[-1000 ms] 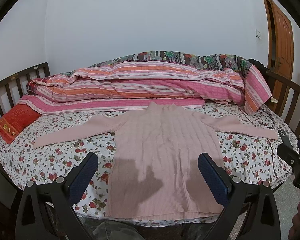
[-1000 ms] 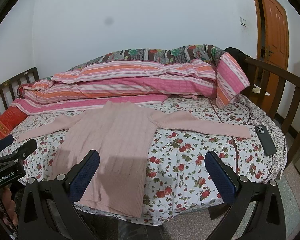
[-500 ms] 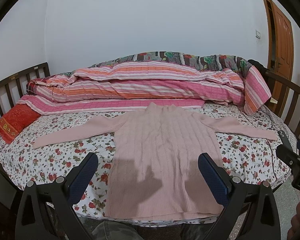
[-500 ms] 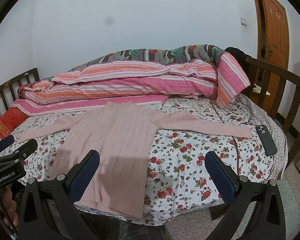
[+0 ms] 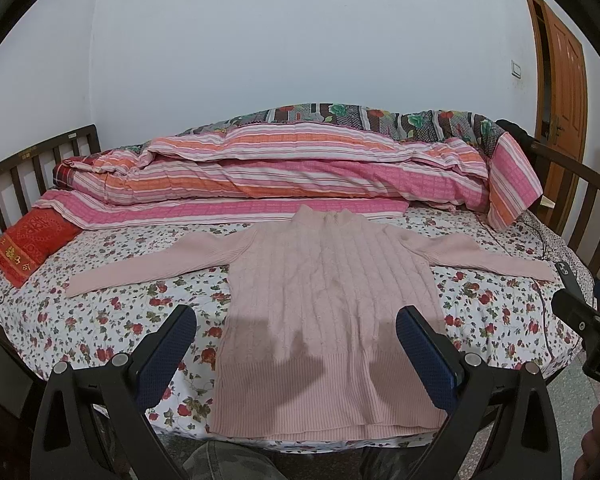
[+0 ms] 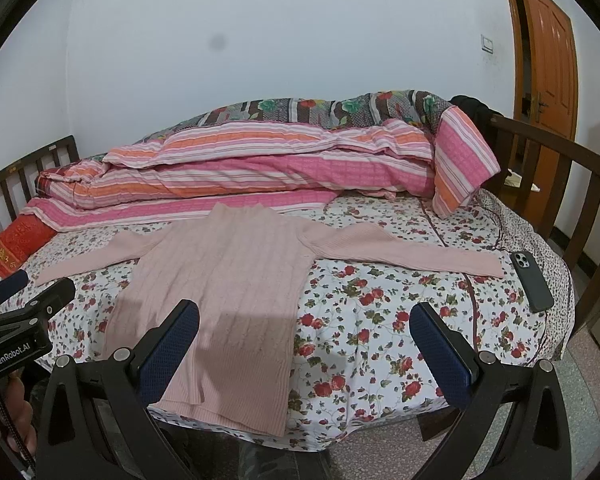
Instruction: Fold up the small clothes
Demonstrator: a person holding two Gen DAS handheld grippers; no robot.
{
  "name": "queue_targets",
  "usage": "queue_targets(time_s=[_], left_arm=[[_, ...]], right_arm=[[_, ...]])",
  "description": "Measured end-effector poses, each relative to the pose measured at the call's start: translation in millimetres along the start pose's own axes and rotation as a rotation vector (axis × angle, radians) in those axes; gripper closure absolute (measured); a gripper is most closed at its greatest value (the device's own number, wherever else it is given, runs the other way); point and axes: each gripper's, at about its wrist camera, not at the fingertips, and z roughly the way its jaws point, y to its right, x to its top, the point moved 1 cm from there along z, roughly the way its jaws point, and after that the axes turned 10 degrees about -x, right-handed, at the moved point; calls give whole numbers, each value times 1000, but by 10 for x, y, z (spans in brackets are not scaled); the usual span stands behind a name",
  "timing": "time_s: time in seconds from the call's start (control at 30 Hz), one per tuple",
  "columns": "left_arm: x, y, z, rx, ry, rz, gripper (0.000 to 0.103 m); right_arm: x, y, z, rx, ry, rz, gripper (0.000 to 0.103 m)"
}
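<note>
A pale pink knit sweater [image 5: 328,304] lies flat on the floral bed sheet [image 5: 112,304], sleeves spread to both sides, hem at the near edge. It also shows in the right wrist view [image 6: 220,292]. My left gripper [image 5: 296,344] is open and empty, held in front of the sweater's hem, above the bed's near edge. My right gripper [image 6: 304,344] is open and empty, held off the bed's front edge to the right of the sweater body. Neither touches the sweater.
A striped pink and orange quilt [image 5: 284,172] is piled along the back of the bed. A red pillow [image 5: 32,240] lies at the left. A dark phone [image 6: 532,280] lies on the sheet at the right. Wooden rails [image 6: 560,184] flank the bed.
Both grippers have drifted very slightly; the view of the bed has barely shifted. The sweater has not moved.
</note>
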Motion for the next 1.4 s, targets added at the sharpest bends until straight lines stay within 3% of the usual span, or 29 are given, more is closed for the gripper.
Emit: queue_targets(time_s=[1.17, 1.4], left_arm=[[126, 41, 112, -11, 21, -12, 2], [-13, -482, 447, -79, 22, -128, 2]], right_arm=[[-19, -67, 78, 12, -3, -7, 0], [-140, -97, 305, 69, 34, 6, 0]])
